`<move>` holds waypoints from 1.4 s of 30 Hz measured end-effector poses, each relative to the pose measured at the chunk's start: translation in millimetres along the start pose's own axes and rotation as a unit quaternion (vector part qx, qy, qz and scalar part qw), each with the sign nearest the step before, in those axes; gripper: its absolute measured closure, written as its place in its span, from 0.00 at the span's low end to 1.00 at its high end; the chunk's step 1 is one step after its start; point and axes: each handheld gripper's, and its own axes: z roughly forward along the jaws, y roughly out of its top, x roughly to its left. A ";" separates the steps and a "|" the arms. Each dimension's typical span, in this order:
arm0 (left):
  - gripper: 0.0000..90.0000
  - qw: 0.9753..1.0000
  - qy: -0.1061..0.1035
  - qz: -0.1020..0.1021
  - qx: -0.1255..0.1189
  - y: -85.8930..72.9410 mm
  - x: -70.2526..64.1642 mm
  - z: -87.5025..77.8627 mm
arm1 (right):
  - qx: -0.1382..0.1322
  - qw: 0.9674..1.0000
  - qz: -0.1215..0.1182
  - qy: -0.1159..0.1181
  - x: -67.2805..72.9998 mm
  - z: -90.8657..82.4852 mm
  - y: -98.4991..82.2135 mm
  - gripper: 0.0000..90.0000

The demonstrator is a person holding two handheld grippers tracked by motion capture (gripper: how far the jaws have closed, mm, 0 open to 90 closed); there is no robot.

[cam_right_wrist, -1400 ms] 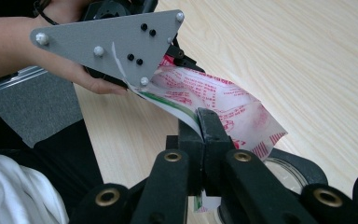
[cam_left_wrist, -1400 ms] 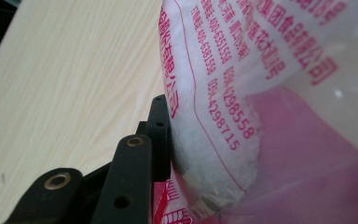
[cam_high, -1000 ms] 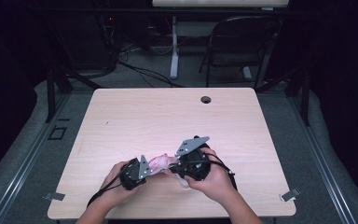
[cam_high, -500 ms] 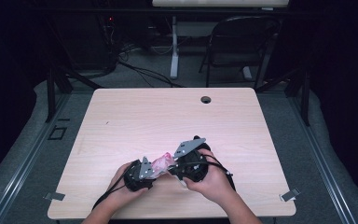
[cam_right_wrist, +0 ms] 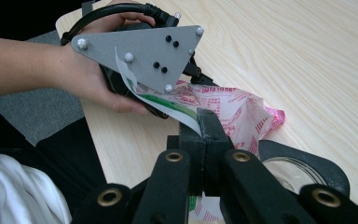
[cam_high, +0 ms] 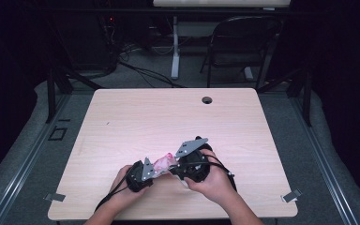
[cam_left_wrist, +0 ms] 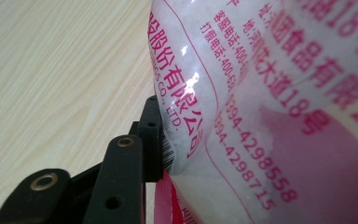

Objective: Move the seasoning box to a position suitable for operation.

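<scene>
Two claws on one plastic bag (cam_high: 163, 162): right claw (cam_right_wrist: 204, 122) pinches its edge flat. Left claw (cam_high: 155, 169), jaws just closing, has the bag against one finger (cam_left_wrist: 151, 135); grip unclear. Bite deeper, pull apart evenly over the table (cam_high: 136, 117).

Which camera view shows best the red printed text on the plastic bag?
The left gripper view: the plastic bag is very near, so the red characters and digits are readable. In the right gripper view the bag shows unreadably small print; in the high view it is a pink patch.
</scene>
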 end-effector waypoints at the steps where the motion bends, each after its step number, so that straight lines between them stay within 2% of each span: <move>1: 0.72 1.000 0.001 0.003 0.005 1.1 0.7 -1.2 | -0.002 1.000 0.000 -0.003 -0.9 -1.0 0.1 1.00; 3: 0.72 1.000 0.015 0.009 0.008 3.4 1.4 -4.0 | -0.002 1.000 0.000 -0.004 -1.4 -1.9 0.1 1.00; 5: 0.73 0.999 0.034 0.021 0.013 7.9 3.7 -9.8 | -0.015 1.000 0.006 -0.001 -2.7 -4.6 -0.1 1.00; 6: 0.73 0.999 0.034 0.021 0.013 7.9 3.7 -9.8 | -0.015 1.000 0.006 -0.001 -2.7 -4.6 -0.1 1.00; 7: 0.73 0.998 0.047 0.031 0.013 10.6 4.8 -12.8 | -0.024 1.000 0.009 0.000 -3.6 -6.5 -0.1 1.00; 8: 0.73 0.998 0.047 0.031 0.013 10.6 4.8 -12.8 | -0.024 1.000 0.009 0.000 -3.6 -6.5 -0.1 1.00; 11: 0.73 0.996 0.070 0.045 0.016 15.0 5.2 -17.4 | -0.030 0.999 0.011 -0.002 -4.7 -9.3 0.0 1.00; 14: 0.74 0.993 0.095 0.062 0.017 20.5 6.9 -23.5 | -0.045 0.999 0.019 -0.001 -6.3 -12.4 -0.4 1.00; 16: 0.74 0.990 0.116 0.081 0.021 25.3 8.0 -27.8 | -0.053 0.998 0.022 -0.001 -8.7 -15.3 -0.5 1.00; 17: 0.74 0.987 0.133 0.093 0.023 30.0 8.9 -31.6 | -0.063 0.998 0.030 -0.002 -10.9 -17.7 -1.0 1.00; 18: 0.74 0.987 0.133 0.093 0.023 30.0 8.9 -31.6 | -0.063 0.998 0.030 -0.002 -10.9 -17.7 -1.0 1.00; 19: 0.74 0.983 0.144 0.111 0.028 33.1 10.8 -34.6 | -0.067 0.997 0.033 -0.004 -12.2 -19.2 -1.4 1.00; 21: 0.74 0.979 0.159 0.119 0.033 38.0 11.8 -38.3 | -0.078 0.996 0.044 -0.005 -15.2 -21.2 -2.3 1.00; 22: 0.74 0.977 0.167 0.130 0.033 40.6 12.8 -39.5 | -0.082 0.995 0.048 -0.006 -17.1 -22.3 -2.7 1.00; 23: 0.75 0.973 0.179 0.144 0.036 44.5 12.8 -40.8 | -0.087 0.994 0.057 -0.008 -20.5 -24.4 -3.8 1.00; 24: 0.75 0.973 0.179 0.144 0.036 44.5 12.8 -40.8 | -0.087 0.994 0.057 -0.008 -20.5 -24.4 -3.8 1.00; 26: 0.75 0.968 0.190 0.161 0.041 48.0 12.1 -41.4 | -0.090 0.993 0.070 -0.012 -25.0 -25.7 -5.7 1.00; 27: 0.75 0.962 0.201 0.178 0.046 51.2 11.5 -42.3 | -0.091 0.993 0.075 -0.013 -26.2 -26.1 -6.4 1.00; 28: 0.75 0.962 0.201 0.178 0.046 51.2 11.5 -42.3 | -0.091 0.993 0.075 -0.013 -26.2 -26.1 -6.4 1.00; 30: 0.75 0.958 0.207 0.192 0.048 53.9 11.3 -43.3 | -0.094 0.992 0.083 -0.014 -28.9 -26.4 -7.7 1.00; 31: 0.75 0.957 0.210 0.195 0.047 54.9 11.0 -43.8 | -0.096 0.992 0.087 -0.012 -29.9 -26.8 -8.3 1.00; 33: 0.75 0.951 0.218 0.211 0.050 57.5 10.6 -46.6 | -0.096 0.991 0.090 -0.014 -31.9 -28.8 -9.0 1.00; 35: 0.75 0.951 0.220 0.213 0.050 58.0 10.4 -47.1 | -0.098 0.991 0.091 -0.015 -32.2 -29.0 -9.2 1.00; 38: 0.75 0.947 0.229 0.222 0.048 58.5 9.6 -48.1 | -0.098 0.991 0.093 -0.017 -32.4 -29.9 -9.5 1.00; 41: 0.75 0.945 0.232 0.227 0.046 58.9 9.4 -49.0 | -0.097 0.991 0.094 -0.019 -32.5 -31.0 -9.7 1.00; 42: 0.75 0.945 0.230 0.227 0.047 59.3 9.7 -49.4 | -0.097 0.991 0.095 -0.018 -32.6 -31.1 -9.8 1.00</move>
